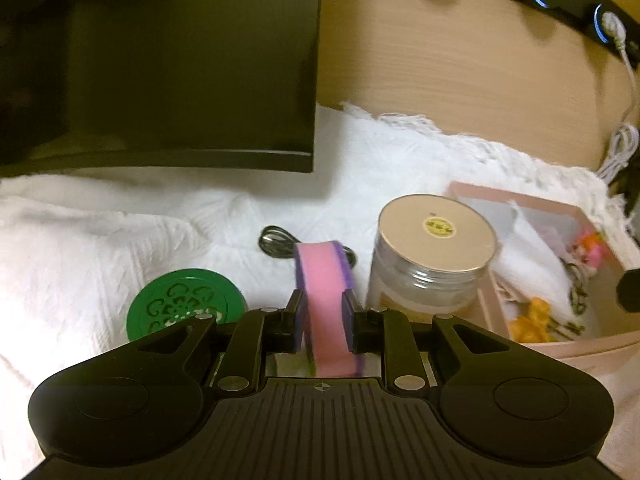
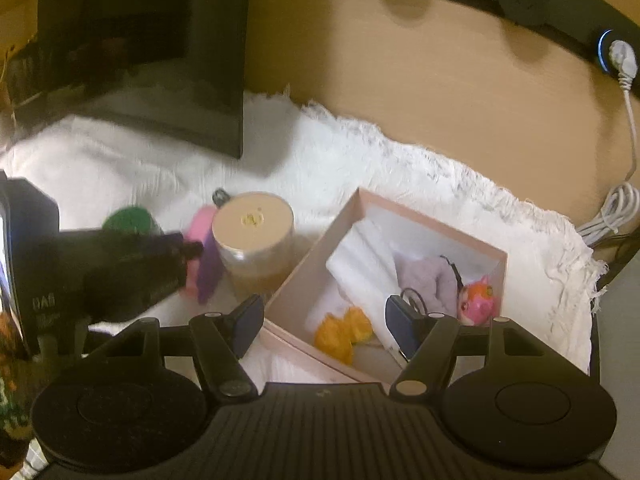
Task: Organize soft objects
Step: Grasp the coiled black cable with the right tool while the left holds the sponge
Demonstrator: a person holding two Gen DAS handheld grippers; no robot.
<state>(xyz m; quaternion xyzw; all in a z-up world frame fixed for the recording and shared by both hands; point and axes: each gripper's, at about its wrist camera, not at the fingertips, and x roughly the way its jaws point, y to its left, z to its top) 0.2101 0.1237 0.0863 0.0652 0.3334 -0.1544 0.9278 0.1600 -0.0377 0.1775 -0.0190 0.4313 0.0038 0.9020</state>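
1. A pink and purple sponge (image 1: 326, 300) is being held up between the pads of the left gripper (image 1: 323, 312), which are pressing on its two purple sides; its long axis is running away from the camera, along the fingers.
2. From the right wrist view the same sponge (image 2: 202, 256) is being seen just to the left of a lidded jar (image 2: 254, 240), hanging above the white cloth (image 2: 360, 152) that is covering the surface.
3. The right gripper (image 2: 326, 320) is being kept wide apart with nothing between its pads, hovering over the near corner of the pink box (image 2: 304, 258).
4. Soft things are already being kept in that box: an orange toy (image 2: 344, 334), a pink toy (image 2: 478, 298) and folded white fabric (image 2: 360, 268).
5. The relation that matters is being shown plainly: the box (image 1: 476, 194) is lying to the right of the sponge, with the jar (image 1: 434, 256) standing between the two.
6. So, as a judgement, the sponge is being faced with a path over or around the jar toward the right edge of the cloth, where the box is sitting.
7. The left hand is being judged the one to finish, since the sponge is in its grip, though the right one is nearer the box.
8. A green lid (image 1: 186, 308) and a black cable (image 1: 276, 242) are being left on the cloth near the sponge; a dark monitor (image 1: 160, 60) is standing toward the far edge.
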